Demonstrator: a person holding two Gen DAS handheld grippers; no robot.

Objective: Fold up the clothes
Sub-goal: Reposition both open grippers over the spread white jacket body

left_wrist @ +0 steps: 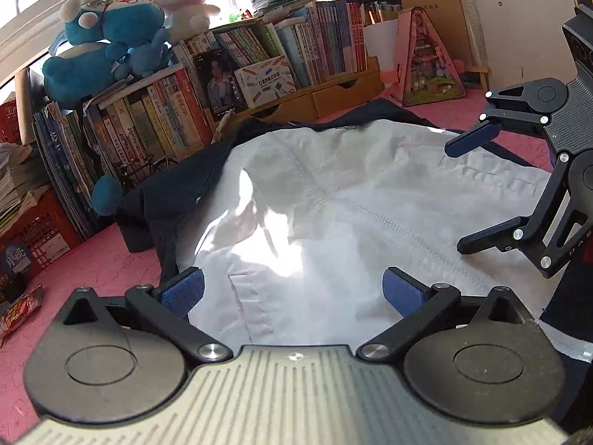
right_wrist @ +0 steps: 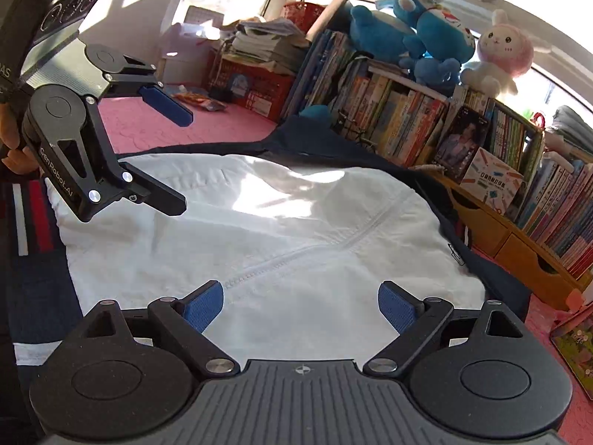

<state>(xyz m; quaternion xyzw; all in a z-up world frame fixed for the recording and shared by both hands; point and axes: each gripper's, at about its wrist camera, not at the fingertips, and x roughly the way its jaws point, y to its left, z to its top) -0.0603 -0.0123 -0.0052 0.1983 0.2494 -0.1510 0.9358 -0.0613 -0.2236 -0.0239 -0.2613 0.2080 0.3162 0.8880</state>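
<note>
Your left gripper (left_wrist: 292, 291) hovers wide open and empty over the white-lined navy jacket (left_wrist: 333, 200), spread inside-out on the pink quilted table cover (left_wrist: 92, 263). Your right gripper (right_wrist: 300, 306) hangs spread and empty. Grab matching hem corners so the fold lands square.

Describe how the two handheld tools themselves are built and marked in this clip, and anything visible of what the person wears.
Both match: the left tool and right tool have black linkage arms with silver rivets, round black pivot discs, blue textured pads and a ribbed grey body. White "GenRobot.AI" lettering runs along the left tool's arm. No cables show. Clothing beside it is dark with red and white stripes.
</note>
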